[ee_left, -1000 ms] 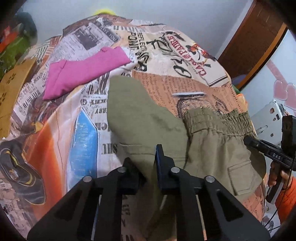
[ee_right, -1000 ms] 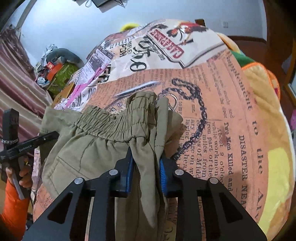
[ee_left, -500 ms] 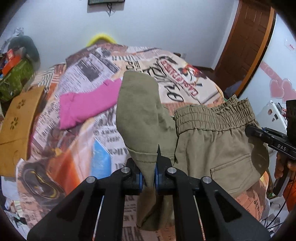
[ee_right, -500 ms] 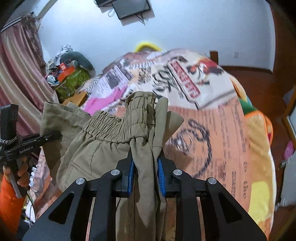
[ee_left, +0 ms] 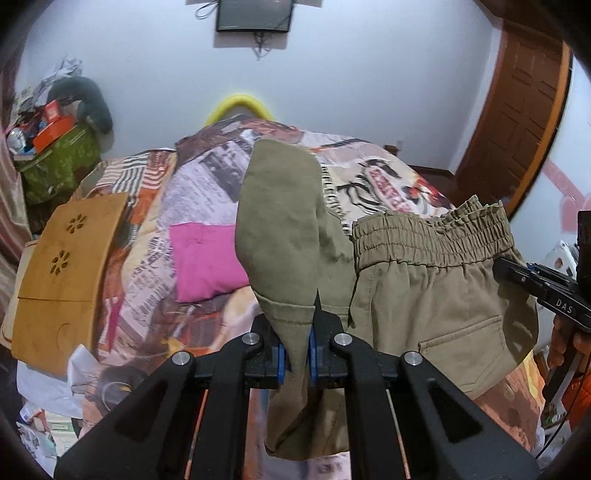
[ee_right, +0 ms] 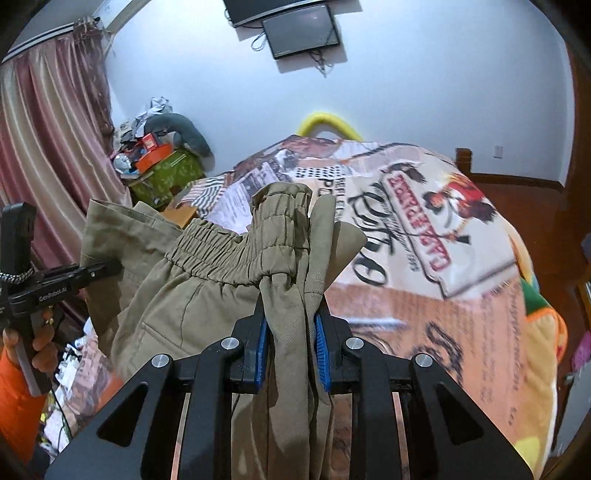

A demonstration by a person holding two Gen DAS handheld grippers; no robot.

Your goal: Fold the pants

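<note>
Olive-khaki pants (ee_left: 424,295) hang in the air above the bed, held up between both grippers. My left gripper (ee_left: 295,354) is shut on a hemmed edge of the pants, and the cloth stands up in a rounded flap above its pads. My right gripper (ee_right: 290,343) is shut on a bunched fold at the end of the elastic waistband (ee_right: 236,254). In the left wrist view the right gripper (ee_left: 509,269) reaches the waistband from the right edge. The right wrist view shows the left gripper (ee_right: 107,267) at the left, in a hand with an orange sleeve.
The bed carries a newspaper-print blanket (ee_right: 424,288). A pink garment (ee_left: 205,258) lies on it behind the pants. A wooden board (ee_left: 66,266) sits at the bed's left side, with a green box and clutter (ee_right: 162,173) beyond. A wall screen (ee_right: 301,35) hangs above.
Both grippers have risen with the pants, lifting them off the blanket. The left jaws closed fully on the hem. More of the wall and room now shows behind the cloth.
</note>
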